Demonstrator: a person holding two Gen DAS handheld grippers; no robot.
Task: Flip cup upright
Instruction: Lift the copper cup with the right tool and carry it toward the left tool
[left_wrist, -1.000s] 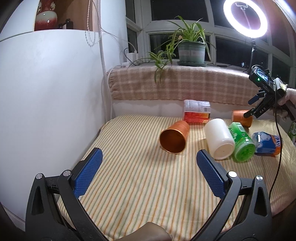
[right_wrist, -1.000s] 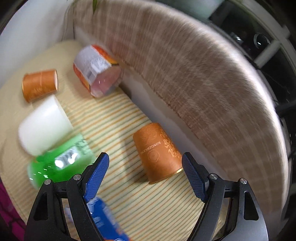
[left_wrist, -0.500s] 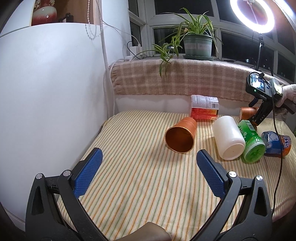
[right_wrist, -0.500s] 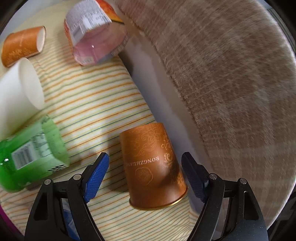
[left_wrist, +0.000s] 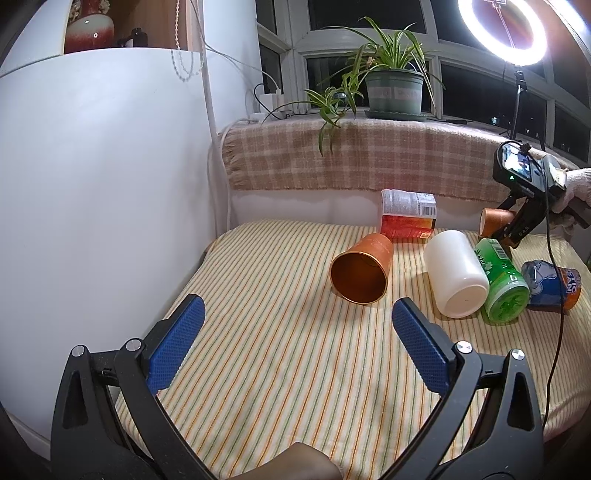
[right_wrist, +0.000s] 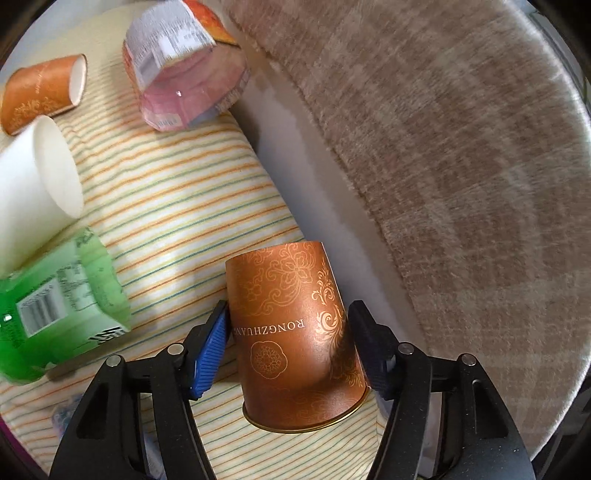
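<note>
Left wrist view: tipped cup (left_wrist: 361, 272) at frame centre on striped cloth (left_wrist: 280, 354), box (left_wrist: 407, 219) behind it, w/ white cup (left_wrist: 456, 278), bottle (left_wrist: 503, 281) & can (left_wrist: 553, 282) in a row to its right. Second cup (left_wrist: 495, 220) lies upper right, behind bottle. Plant (left_wrist: 384, 85) on sill at top centre.

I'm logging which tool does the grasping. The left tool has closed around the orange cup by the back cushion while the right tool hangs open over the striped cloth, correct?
Sides swapped. The right wrist view shows the right tool closed around the orange cup by the back cushion; the left wrist view shows the left tool open over the striped cloth.
</note>
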